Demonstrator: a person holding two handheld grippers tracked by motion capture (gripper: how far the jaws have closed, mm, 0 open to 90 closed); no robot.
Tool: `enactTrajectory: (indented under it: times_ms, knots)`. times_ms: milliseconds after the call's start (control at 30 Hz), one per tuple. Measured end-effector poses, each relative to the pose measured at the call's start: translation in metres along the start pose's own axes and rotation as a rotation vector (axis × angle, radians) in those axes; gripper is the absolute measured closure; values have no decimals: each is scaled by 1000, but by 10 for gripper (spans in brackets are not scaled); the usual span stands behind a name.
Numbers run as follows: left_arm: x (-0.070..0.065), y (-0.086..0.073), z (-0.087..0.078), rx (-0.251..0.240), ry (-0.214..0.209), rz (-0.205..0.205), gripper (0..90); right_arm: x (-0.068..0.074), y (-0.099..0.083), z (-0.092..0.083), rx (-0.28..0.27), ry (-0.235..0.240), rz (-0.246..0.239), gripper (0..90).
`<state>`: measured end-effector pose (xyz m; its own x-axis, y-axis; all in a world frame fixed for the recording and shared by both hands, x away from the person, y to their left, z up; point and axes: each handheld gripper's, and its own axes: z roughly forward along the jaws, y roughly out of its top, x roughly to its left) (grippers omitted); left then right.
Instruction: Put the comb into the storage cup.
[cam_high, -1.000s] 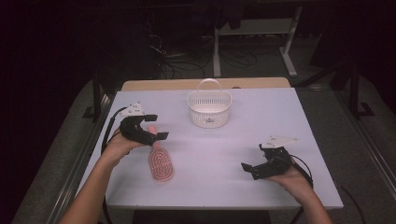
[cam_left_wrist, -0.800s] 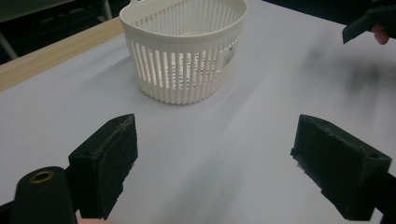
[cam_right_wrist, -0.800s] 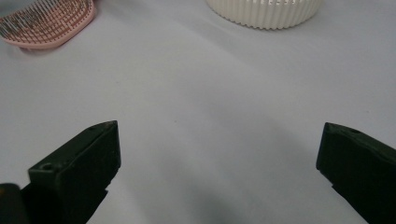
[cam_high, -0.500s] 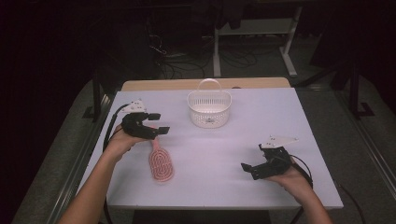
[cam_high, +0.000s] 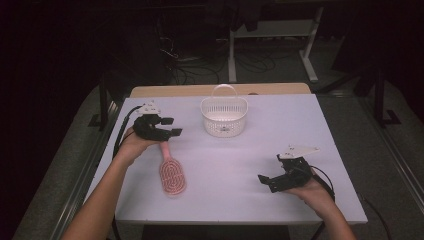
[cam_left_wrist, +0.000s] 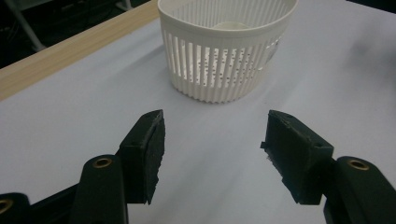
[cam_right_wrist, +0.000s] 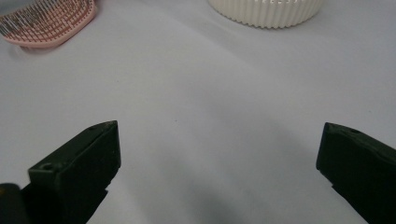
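- Hairbrush (cam_high: 171, 174), pink, lies flat on the white table (cam_high: 300, 130), bristles up, its handle pointing toward my left gripper (cam_high: 169, 127) and its oval head nearer my side of the table.
- My left gripper sits just beyond the handle's end, above the table, aimed at the white slotted basket (cam_high: 224, 116); in the left gripper view its 2 black pads (cam_left_wrist: 148, 149) frame bare table with the basket (cam_left_wrist: 226, 49) ahead.
- Its jaws have just been closing and now stand about half apart, with nothing between them; the brush is not held.
- My right gripper (cam_high: 266, 181) rests low over the table's right side, well apart from the brush, cradled in my right hand (cam_high: 312, 192).
- Its jaws are spread wide and grip nothing; the right gripper view shows bare table between them, the brush head (cam_right_wrist: 49, 18) at upper left and the basket's base (cam_right_wrist: 268, 11) at the top.
- Basket stands upright near the far edge, handle raised, apart from the brush.
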<state>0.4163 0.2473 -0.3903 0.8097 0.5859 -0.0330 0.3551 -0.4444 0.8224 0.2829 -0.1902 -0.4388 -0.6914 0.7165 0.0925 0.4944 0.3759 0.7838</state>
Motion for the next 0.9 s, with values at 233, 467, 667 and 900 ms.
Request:
enactTrajectory:
  times_ms: [233, 467, 667, 900]
  knots:
    - [10, -3, 8, 34, 34, -29, 421, 0, 0, 1, 3, 2, -3, 0]
    - [20, -7, 14, 80, 44, -35, 542, -1, 0, 1, 5, 2, -2, 0]
    - [26, -12, 20, 107, 54, -40, 648, 0, 0, 1, 6, 3, -1, 0]
    - [36, -19, 29, 160, 54, -70, 789, -1, 0, 1, 8, 4, -1, 0]
